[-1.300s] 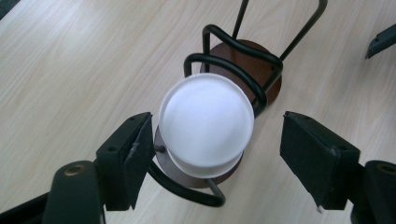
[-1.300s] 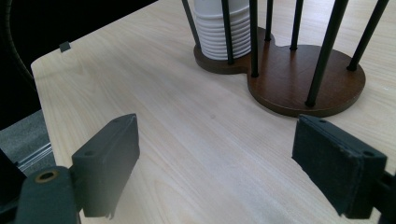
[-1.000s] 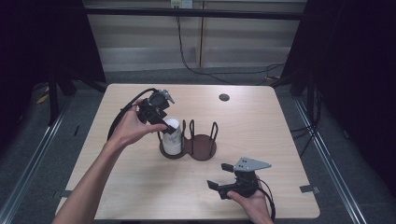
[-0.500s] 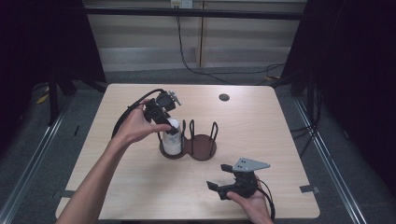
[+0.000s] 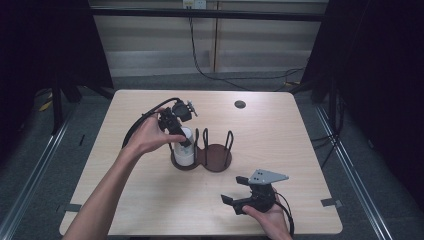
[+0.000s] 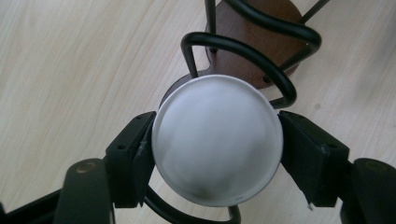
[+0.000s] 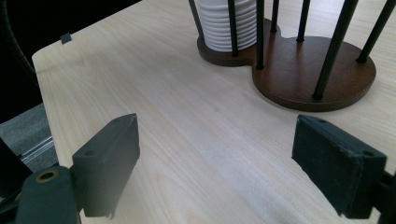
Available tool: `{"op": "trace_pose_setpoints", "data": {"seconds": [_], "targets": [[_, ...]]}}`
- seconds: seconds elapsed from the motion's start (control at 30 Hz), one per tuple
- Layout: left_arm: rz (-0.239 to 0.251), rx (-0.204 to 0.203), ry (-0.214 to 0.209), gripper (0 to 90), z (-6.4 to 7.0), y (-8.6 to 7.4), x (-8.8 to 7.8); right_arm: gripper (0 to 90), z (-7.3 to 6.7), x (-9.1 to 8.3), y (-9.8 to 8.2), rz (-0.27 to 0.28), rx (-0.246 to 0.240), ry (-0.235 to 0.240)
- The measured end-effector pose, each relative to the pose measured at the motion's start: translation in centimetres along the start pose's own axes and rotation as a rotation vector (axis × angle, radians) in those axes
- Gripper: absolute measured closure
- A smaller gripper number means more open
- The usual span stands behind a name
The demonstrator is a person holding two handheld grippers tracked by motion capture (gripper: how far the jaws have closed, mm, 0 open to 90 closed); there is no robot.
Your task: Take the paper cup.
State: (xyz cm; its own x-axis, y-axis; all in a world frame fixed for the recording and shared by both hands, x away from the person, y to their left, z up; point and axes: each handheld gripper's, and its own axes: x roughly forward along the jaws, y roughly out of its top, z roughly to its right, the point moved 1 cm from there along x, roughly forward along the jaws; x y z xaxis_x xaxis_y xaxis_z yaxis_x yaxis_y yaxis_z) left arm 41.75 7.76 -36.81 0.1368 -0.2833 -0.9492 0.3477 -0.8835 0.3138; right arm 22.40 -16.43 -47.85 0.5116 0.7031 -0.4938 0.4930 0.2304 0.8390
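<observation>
Pale wood worktop (image 5: 150, 200), seen from above. Nearest the person, the right gripper (image 5: 240, 196) sits low over the front right part of the worktop, held in the right hand (image 5: 267, 220); its grey three-cornered plate is on top. Its fingers (image 7: 107, 163) are spread wide with nothing between them, only bare wood showing in the gap in the right gripper view.

Beyond it, near the middle of the worktop, stands a dark brown holder (image 5: 216, 157) with two round bays side by side and black wire uprights (image 7: 334, 46). The right bay holds nothing. The left bay holds a stack of white cups (image 5: 184, 145), standing upright inside the wires; ribbed rims of the stack show in the right gripper view (image 7: 219, 23).

The left hand (image 5: 147, 137) reaches in from the left and carries the left gripper (image 5: 181, 136) down onto the top of the stack. In the left gripper view the round white cup top (image 6: 217, 140) sits between the fingers (image 6: 133, 156), both pads touching its rim on opposite sides. The jaws have just been closing, and now grip the cup. The cup is still inside the wire loops.

Farther back, near the far edge of the worktop, lies a small dark round disc (image 5: 240, 104), well apart from the holder.
</observation>
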Motion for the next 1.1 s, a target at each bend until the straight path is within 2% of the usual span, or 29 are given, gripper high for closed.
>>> {"op": "trace_pose_setpoints", "data": {"seconds": [0.1, 0.13, 0.23, 0.33, 0.37, 0.47, 0.6, 0.63, 0.73, 0.83, 1.1], "targets": [[-0.013, 0.0, -0.005, 31.9, 0.1, 0.0, 0.1, 14.4, -0.1, 0.0, 0.0, -0.001, -0.004, -0.001], [-0.014, -0.011, -0.008, 31.8, 0.1, 0.0, 0.2, 14.5, -0.1, 0.0, 0.0, 0.0, -0.003, 0.0], [-0.031, 0.011, -0.005, 33.6, 0.0, 0.1, 0.1, 14.5, 0.0, 0.0, 0.0, 0.0, -0.002, -0.001], [-0.045, 0.014, -0.008, 34.2, 0.0, 0.3, 0.0, 14.5, 0.0, 0.0, 0.0, 0.001, -0.003, -0.001], [-0.034, -0.002, -0.007, 34.4, 0.1, 0.3, 0.1, 14.5, 0.0, 0.0, 0.0, 0.0, -0.002, 0.0], [-0.042, 0.007, -0.016, 34.7, -0.1, 0.4, -0.1, 14.5, 0.0, 0.0, 0.0, 0.002, -0.002, -0.001], [-0.026, -0.002, -0.012, 34.8, 0.0, 0.3, -0.5, 14.5, 0.0, 0.1, 0.0, 0.003, -0.001, 0.0], [-0.032, 0.008, -0.011, 34.8, -0.1, 0.3, -0.6, 14.5, 0.0, 0.1, 0.0, -0.001, 0.0, 0.0], [-0.017, -0.018, -0.016, 35.0, 0.0, 0.2, -0.6, 14.5, -0.1, 0.2, 0.0, 0.0, -0.005, 0.003], [-0.022, -0.012, -0.016, 35.1, -0.2, 0.2, -0.7, 14.5, -0.1, 0.2, 0.0, -0.003, -0.002, 0.002], [0.015, -0.054, -0.026, 36.2, -0.6, 0.0, -1.0, 14.5, 0.0, 0.1, 0.0, 0.001, -0.001, 0.001]]}}
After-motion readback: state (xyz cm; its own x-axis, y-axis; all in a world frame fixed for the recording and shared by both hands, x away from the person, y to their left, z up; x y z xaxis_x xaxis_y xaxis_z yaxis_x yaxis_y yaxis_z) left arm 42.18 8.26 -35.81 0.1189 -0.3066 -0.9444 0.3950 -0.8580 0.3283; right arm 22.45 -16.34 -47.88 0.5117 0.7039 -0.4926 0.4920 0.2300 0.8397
